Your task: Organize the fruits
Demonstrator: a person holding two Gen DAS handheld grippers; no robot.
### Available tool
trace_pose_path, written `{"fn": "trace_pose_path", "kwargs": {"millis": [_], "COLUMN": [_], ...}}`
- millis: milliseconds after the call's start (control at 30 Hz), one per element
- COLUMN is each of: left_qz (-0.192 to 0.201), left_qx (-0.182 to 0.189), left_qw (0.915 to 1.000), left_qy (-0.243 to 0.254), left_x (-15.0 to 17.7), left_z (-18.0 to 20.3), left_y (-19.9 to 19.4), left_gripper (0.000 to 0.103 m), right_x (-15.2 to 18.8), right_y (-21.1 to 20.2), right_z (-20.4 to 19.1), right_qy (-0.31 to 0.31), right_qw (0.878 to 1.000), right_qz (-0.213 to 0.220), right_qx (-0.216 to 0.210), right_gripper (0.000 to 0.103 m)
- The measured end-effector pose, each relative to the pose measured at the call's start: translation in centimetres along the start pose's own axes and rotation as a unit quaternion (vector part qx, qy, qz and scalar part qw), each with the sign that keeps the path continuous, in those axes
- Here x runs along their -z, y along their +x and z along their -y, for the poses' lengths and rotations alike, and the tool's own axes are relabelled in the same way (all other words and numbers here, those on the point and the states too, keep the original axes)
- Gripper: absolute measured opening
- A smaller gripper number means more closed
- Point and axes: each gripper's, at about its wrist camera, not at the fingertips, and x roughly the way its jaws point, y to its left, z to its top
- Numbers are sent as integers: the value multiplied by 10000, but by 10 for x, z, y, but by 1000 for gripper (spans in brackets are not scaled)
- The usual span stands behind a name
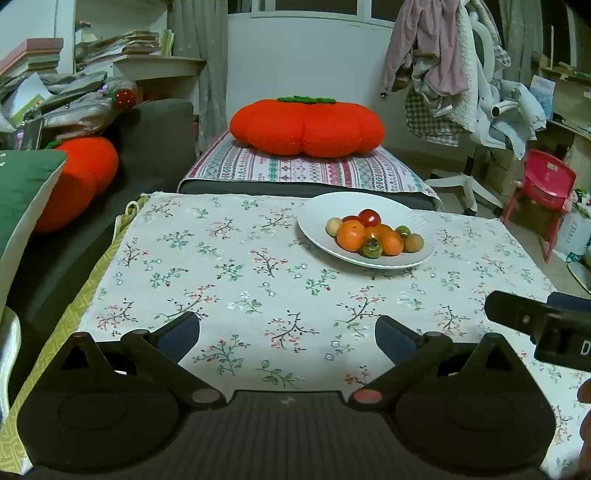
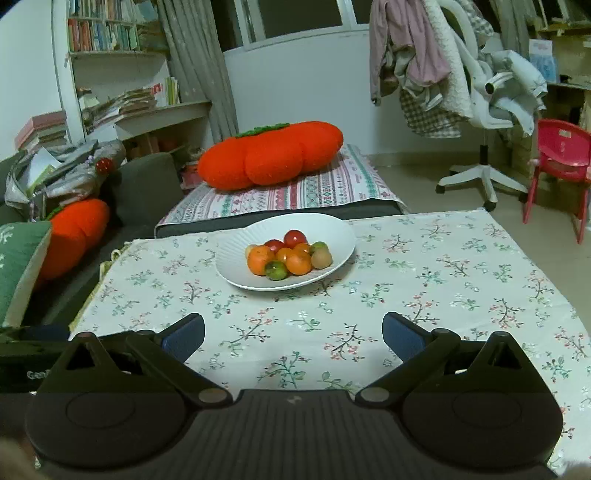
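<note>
On one plate (image 2: 229, 258), two tomatoes (image 2: 294, 238).

Clothes-draped white chair (image 2: 476, 92), bookshelves (image 2: 107, 33)

Left gripper (image 1: 287, 332): jaws spread wide, nothing between the blue pads (image 1: 181, 336), both fingers level and pointed forward, low over the bench (image 1: 236, 266). Right gripper (image 2: 293, 334): likewise spread wide and empty, blue pads (image 2: 402, 336) well apart, fingers level and forward. Seen side by side: right gripper's black body at the right edge of the left wrist view, left gripper's body at the left edge of the right wrist view. Bare fingertips glimpsed at the left view's lower right edge.
</note>
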Motion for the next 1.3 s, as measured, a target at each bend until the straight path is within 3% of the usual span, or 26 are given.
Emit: {"fn": "trace_pose_path", "kwargs": {"millis": [300,800,1300], "left_qz": [48,-3,-197], "left_qx": [-16,-17,353], "left_qw": [9999,9999,9991], "left_qy": [106,134,116], "left_x": [1,2,5], "left_z": [1,1,3], "left_y": [0,4,9], "left_gripper": [88,88,88], "right_x": [8,7,7], "right_y": [5,2,4], "right_z": [-4,-3,-4], "right_qy": [4,25,-43], "right_qw": [9996,9995,9994], "right_qz": [-249,-293,-325], "right_qx": [-119,-96,-74], "right_gripper": [103,103,103]}}
